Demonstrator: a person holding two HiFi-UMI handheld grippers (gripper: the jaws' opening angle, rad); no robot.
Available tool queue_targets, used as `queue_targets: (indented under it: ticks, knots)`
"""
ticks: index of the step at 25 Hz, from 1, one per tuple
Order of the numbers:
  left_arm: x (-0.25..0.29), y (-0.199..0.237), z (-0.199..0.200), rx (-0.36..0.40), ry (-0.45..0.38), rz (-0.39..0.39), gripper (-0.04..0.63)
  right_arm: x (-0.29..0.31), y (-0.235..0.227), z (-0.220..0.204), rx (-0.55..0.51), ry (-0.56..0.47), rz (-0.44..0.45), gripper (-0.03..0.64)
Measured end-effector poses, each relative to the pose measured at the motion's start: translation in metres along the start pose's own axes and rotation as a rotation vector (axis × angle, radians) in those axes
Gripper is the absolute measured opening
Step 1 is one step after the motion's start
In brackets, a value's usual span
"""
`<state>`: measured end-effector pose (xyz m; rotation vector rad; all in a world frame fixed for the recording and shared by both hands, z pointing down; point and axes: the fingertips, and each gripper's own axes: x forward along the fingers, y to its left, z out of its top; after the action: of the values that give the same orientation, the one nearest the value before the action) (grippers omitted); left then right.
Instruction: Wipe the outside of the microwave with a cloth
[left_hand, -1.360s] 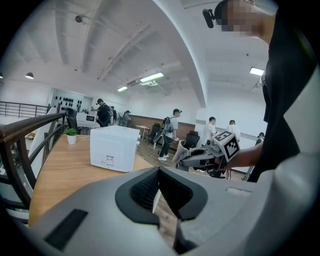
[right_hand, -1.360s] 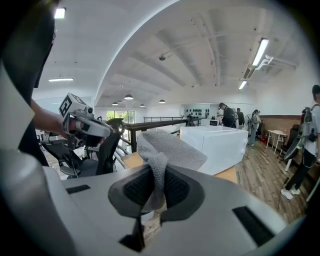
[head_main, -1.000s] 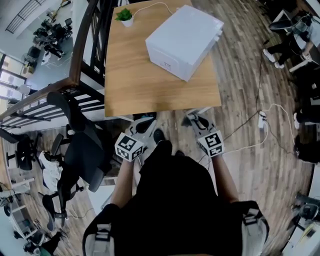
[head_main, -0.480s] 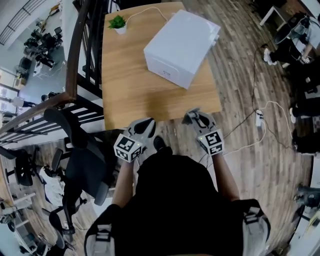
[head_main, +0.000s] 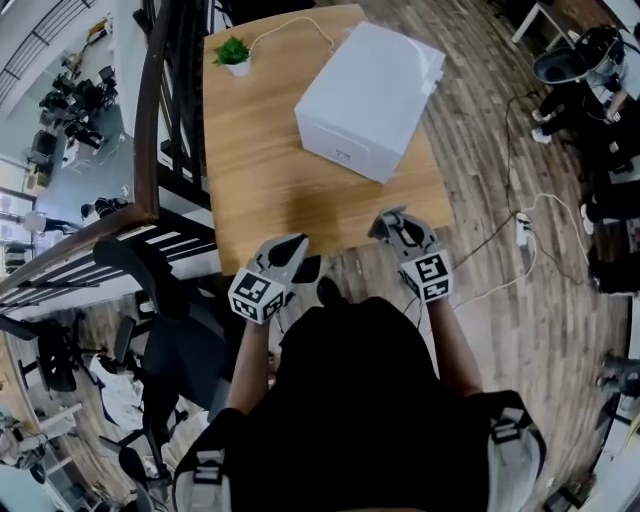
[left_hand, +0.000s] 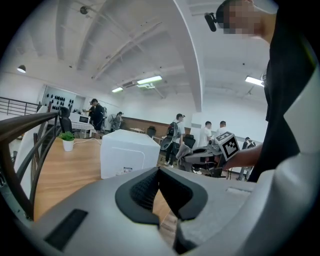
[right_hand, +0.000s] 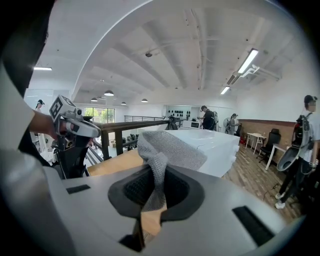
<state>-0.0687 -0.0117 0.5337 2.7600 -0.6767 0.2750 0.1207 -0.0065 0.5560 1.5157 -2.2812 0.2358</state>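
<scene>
The white microwave (head_main: 365, 90) stands on the far right part of the wooden table (head_main: 260, 170); it also shows in the left gripper view as the microwave (left_hand: 127, 157) and in the right gripper view as the microwave (right_hand: 215, 145). My right gripper (head_main: 388, 226) is at the table's near edge, shut on a grey cloth (right_hand: 167, 150) that sticks up from between its jaws. My left gripper (head_main: 293, 247) hovers at the near edge too, its jaws closed together with nothing in them. Both are well short of the microwave.
A small potted plant (head_main: 233, 52) sits at the table's far left corner, with a white cable (head_main: 290, 22) running behind it. A dark railing (head_main: 150, 120) runs along the table's left side. An office chair (head_main: 165, 310) stands at the near left. Cables and a power strip (head_main: 520, 235) lie on the floor at the right.
Both grippers have moved forward from below the table's near edge up to it. The cloth stays in the right gripper.
</scene>
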Motion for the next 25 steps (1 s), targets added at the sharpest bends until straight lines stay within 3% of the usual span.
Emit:
queue_targets:
  ticks: [15,22,25]
  knots:
    - [-0.004,0.007,0.0,-0.01,-0.016,-0.023,-0.005,0.017,-0.026,0.004,0.039,-0.012,-0.086,0.028]
    - [-0.001,0.029,0.014,-0.05,-0.029,0.038,-0.005,0.042,-0.051,0.011,0.04,-0.031,-0.087,0.028]
    - [0.008,0.035,0.025,-0.03,-0.038,0.037,-0.005,0.052,-0.064,0.015,0.059,-0.037,-0.095,0.028]
